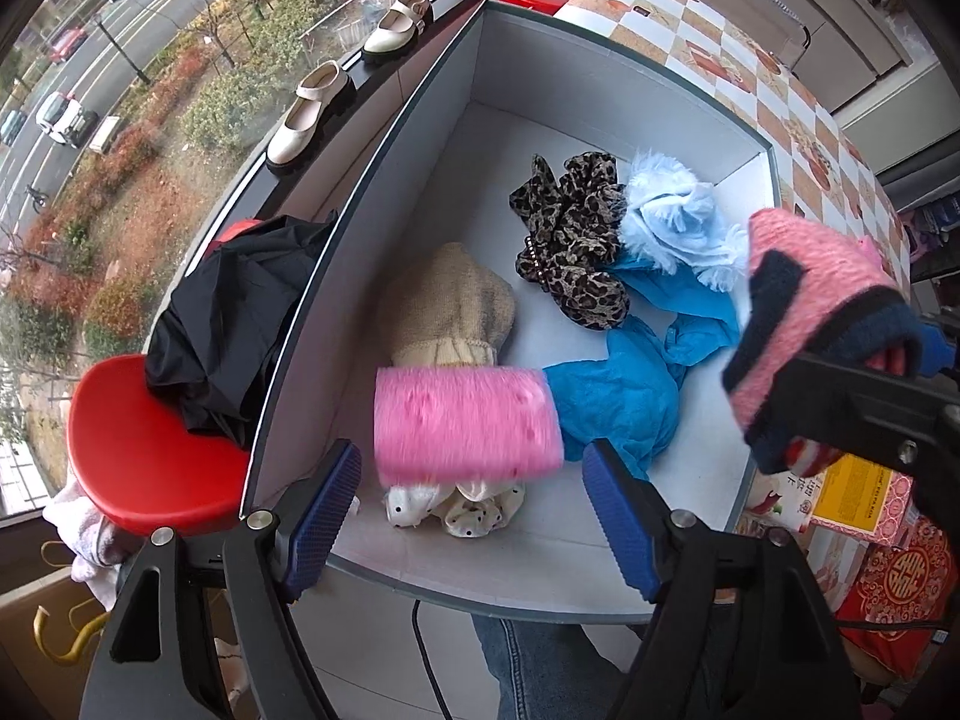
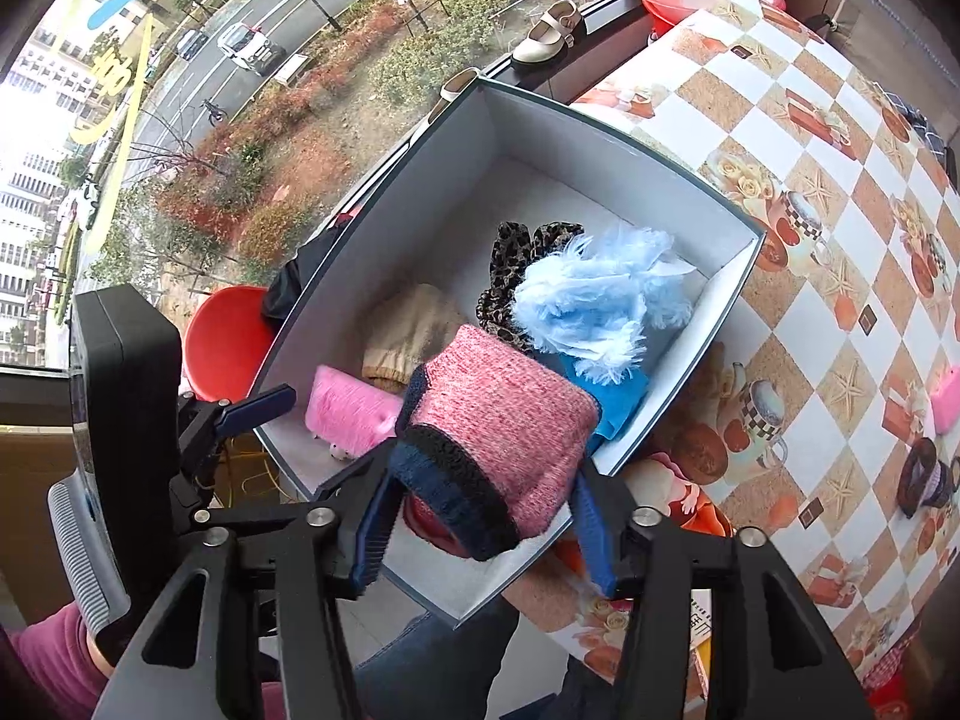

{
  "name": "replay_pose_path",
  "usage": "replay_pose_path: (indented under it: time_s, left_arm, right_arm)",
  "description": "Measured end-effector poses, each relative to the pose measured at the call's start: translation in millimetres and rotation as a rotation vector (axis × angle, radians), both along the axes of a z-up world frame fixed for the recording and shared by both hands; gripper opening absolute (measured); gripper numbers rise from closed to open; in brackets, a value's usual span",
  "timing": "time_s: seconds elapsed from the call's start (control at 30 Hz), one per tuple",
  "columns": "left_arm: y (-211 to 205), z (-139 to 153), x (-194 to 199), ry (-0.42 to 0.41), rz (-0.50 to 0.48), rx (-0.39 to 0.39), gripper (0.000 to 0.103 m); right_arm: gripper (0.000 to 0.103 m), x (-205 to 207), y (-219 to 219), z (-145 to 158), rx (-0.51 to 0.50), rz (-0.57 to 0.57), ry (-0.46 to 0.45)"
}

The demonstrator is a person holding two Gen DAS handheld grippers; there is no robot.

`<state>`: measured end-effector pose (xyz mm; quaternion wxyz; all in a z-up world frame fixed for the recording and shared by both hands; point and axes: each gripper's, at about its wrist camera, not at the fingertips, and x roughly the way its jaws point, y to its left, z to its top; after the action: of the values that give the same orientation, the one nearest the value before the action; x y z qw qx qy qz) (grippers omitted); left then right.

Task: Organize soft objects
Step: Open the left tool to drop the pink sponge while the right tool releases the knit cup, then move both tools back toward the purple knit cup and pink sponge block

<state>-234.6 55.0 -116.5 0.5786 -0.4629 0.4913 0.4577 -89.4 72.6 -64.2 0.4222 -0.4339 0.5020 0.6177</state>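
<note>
Left side: a red stool [image 1: 150, 450] stands outside the box [image 1: 372, 180], a black garment [image 1: 234, 324] heaped on it and resting against the box wall. Neither is part of the step in hand.

Centre-left: the left gripper [image 1: 468, 504] points straight down over the near end of the box with its jaws wide apart and nothing pressed by the pads. A pink fuzzy roll [image 1: 465, 420] shows blurred between and beyond the fingers; whether it is falling or already lying on the floor of the box cannot be settled from this view. It sits over a white dotted cloth [image 1: 456, 510], with a beige knit [image 1: 456, 300] just behind.

Centre: a leopard-print cloth [image 1: 570, 246], a blue cloth [image 1: 630, 390] and a pale blue fluffy piece [image 1: 672, 222] lie bunched together mid-box. The far end of the floor is bare.

Right: the right gripper [image 2: 486, 534] carries a pink knit hat [image 2: 510, 420] with a dark band, over the near right corner of the box. Its jaws stand partly apart around the hat; contact looks loose, so a firm grip cannot be confirmed.

Recommendation: keep the hat well inside the rim before full release, as it currently hangs close to the edge. Open the jaws fully and lift straight up so the knit does not snag on the pads.
</note>
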Motion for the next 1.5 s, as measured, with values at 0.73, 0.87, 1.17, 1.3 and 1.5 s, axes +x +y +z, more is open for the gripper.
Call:
replay_pose_path:
  time_s: [0.73, 0.87, 1.17, 1.3, 1.5]
  left_arm:
    - [2, 16, 8, 0.009, -0.014, 0.040, 0.092]
    - [3, 19, 10, -0.011, -0.024, 0.037, 0.092]
    - [10, 36, 37, -0.054, -0.114, 0.004, 0.092]
    - [14, 55, 67, -0.077, -0.194, 0.014, 0.092]
    - [18, 80, 131, -0.111, -0.333, 0.023, 0.092]
  right_arm:
    - [0.103, 19, -6, 17, 0.027, -0.100, 0.031]
    - [0.103, 21, -9, 21, 0.033, -0.109, 0.040]
    - [0.103, 39, -24, 41, 0.027, -0.166, 0.103]
    - [0.103, 61, -40, 59, 0.021, -0.220, 0.149]
    - [0.103, 125, -78, 99, 0.048, -0.331, 0.189]
